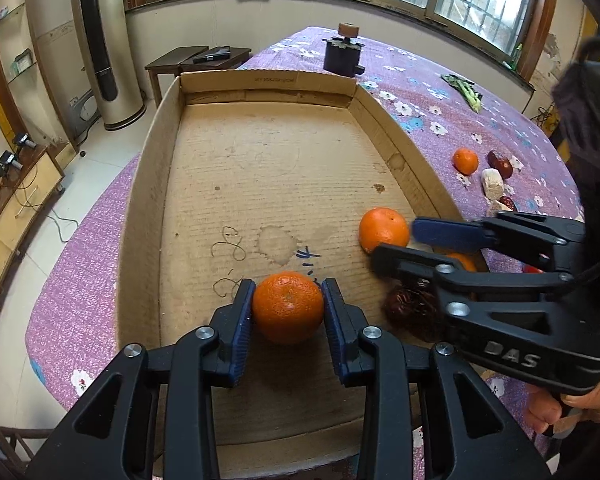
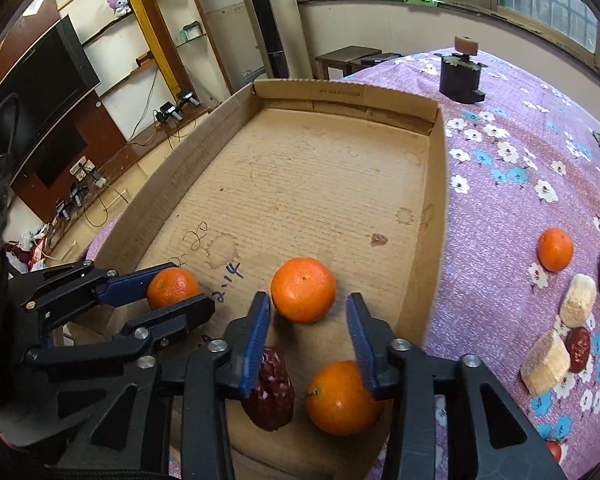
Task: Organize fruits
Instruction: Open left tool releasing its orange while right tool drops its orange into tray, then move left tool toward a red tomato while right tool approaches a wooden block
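Your left gripper [image 1: 288, 308] has its blue-padded fingers [image 1: 242, 320] pinching a round orange tangerine [image 1: 288, 306] low over the floor of the shallow brown cardboard tray [image 1: 268, 80], near its front edge. Whether the fruit already rests on the cardboard I cannot tell; if it hangs just above and you let go, it rolls, and the tray floor is flat with nothing to stop it.

Your right gripper [image 2: 308, 340] has its fingers spread, nothing pinched. A second orange tangerine [image 2: 303, 290] sits just past its tips, touching neither pad. A third orange tangerine [image 2: 342, 398] lies under the right-hand finger and a dark red wrinkled date [image 2: 270, 394] under the left-hand one, both at the tray's near right corner.

Risks from here:
- Pull the right gripper back low and a finger could drag the date or knock the third tangerine.
- Both grippers are close together in the same front area; swing either sideways and they clash, or the right one bumps the held tangerine.
- The second tangerine is loose, so a nudge from a fingertip would roll it.

Still outside on the purple flowered cloth surface [image 2: 500, 184]: a small orange tangerine [image 2: 555, 249], more dark red dates [image 2: 579, 349], pale beige chunks [image 2: 578, 300]. Reaching over the tray wall carelessly could shove the tray.
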